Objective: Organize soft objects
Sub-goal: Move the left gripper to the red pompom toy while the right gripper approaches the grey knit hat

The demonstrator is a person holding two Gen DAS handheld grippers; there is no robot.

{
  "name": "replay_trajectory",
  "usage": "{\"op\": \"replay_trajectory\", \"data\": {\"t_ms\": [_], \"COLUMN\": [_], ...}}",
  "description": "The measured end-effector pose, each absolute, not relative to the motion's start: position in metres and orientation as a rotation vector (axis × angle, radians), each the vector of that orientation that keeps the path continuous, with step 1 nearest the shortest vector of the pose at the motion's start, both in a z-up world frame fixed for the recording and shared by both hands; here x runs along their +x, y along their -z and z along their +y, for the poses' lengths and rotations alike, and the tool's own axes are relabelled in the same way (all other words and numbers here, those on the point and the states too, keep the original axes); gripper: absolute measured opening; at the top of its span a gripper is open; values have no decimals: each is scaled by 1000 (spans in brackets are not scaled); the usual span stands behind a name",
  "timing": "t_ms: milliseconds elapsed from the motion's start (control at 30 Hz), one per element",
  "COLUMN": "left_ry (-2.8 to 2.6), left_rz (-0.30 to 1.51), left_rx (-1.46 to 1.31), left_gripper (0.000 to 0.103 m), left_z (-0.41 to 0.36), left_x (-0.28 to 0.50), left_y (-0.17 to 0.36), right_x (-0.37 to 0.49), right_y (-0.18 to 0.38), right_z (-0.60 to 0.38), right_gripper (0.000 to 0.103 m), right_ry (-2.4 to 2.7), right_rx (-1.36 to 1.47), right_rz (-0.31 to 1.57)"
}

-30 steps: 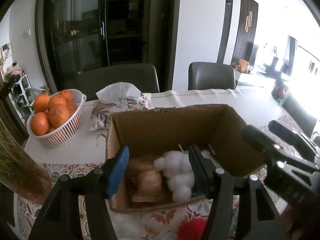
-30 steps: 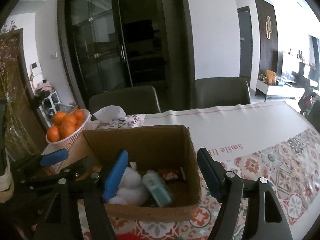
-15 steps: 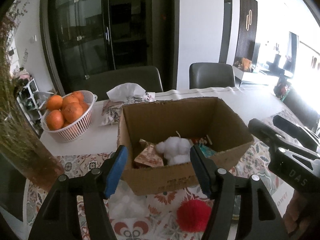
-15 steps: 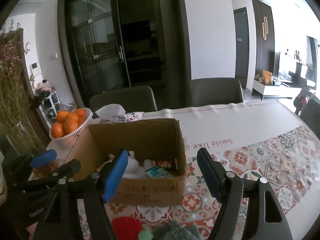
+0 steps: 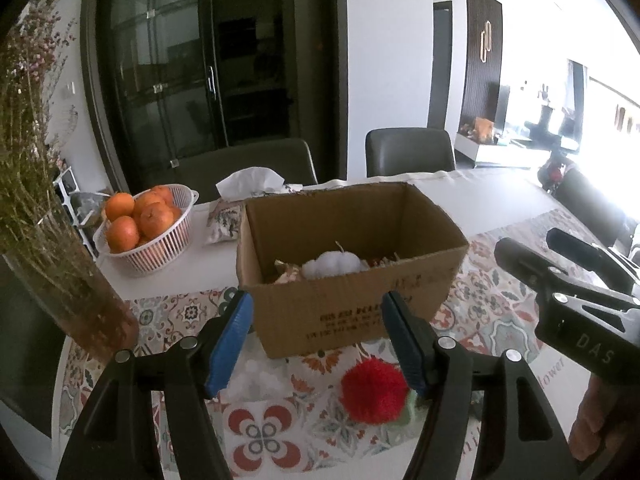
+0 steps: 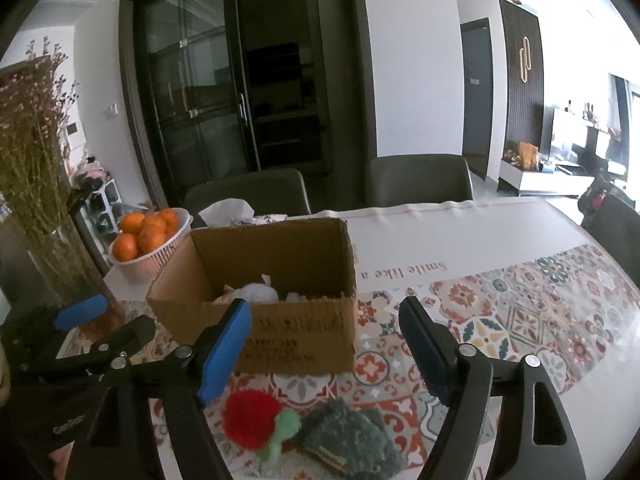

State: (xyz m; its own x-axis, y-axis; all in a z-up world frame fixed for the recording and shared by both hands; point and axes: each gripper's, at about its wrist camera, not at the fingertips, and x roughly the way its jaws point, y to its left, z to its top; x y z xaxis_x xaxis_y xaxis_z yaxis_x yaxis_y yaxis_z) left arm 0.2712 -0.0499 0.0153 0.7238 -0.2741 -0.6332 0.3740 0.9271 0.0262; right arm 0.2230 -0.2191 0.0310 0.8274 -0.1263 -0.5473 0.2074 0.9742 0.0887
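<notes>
An open cardboard box (image 5: 352, 312) (image 6: 296, 332) stands on the patterned tablecloth with a white fluffy piece (image 5: 332, 264) (image 6: 258, 292) and other items inside. In front of it lie a red pompom (image 5: 374, 394) (image 6: 250, 418) with a green stem (image 6: 286, 426) and a grey-green knitted piece (image 6: 348, 436). A pale soft lump (image 5: 260, 376) lies left of the pompom. My left gripper (image 5: 318, 300) hovers before the box, jaws opening, with nothing between them. My right gripper (image 6: 325, 308) hangs beside it, jaws also opening, nothing between them.
A white basket of oranges (image 5: 148, 240) and a tissue pack (image 5: 248, 184) sit behind the box on the left. A glass vase of dried flowers (image 5: 80, 300) stands at the near left. Two dark chairs (image 5: 408, 152) line the far table edge. White cloth (image 6: 460, 236) stretches to the right.
Both grippers have drawn back from over the box and risen a little. The box now sits farther off, and the red pompom and knitted piece have come into view. Both jaws stand slightly wider.
</notes>
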Motion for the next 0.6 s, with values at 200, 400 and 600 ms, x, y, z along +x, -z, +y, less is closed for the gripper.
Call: {"op": "replay_trajectory", "data": {"t_ms": [200, 400, 600], "left_ry": [367, 387, 407], "left_rz": [677, 701, 737], "left_rx": [175, 176, 173], "left_gripper": [67, 68, 68], "left_z": [-48, -48, -50], "left_x": [253, 238, 232], "left_y": [-9, 4, 18], "right_x": [207, 195, 187], "right_y": [-21, -7, 9], "right_z": [-216, -216, -215], "right_gripper": [79, 79, 79], "right_ry": [176, 177, 174], "right_rx": [133, 135, 132], "right_rz": [603, 643, 689]}}
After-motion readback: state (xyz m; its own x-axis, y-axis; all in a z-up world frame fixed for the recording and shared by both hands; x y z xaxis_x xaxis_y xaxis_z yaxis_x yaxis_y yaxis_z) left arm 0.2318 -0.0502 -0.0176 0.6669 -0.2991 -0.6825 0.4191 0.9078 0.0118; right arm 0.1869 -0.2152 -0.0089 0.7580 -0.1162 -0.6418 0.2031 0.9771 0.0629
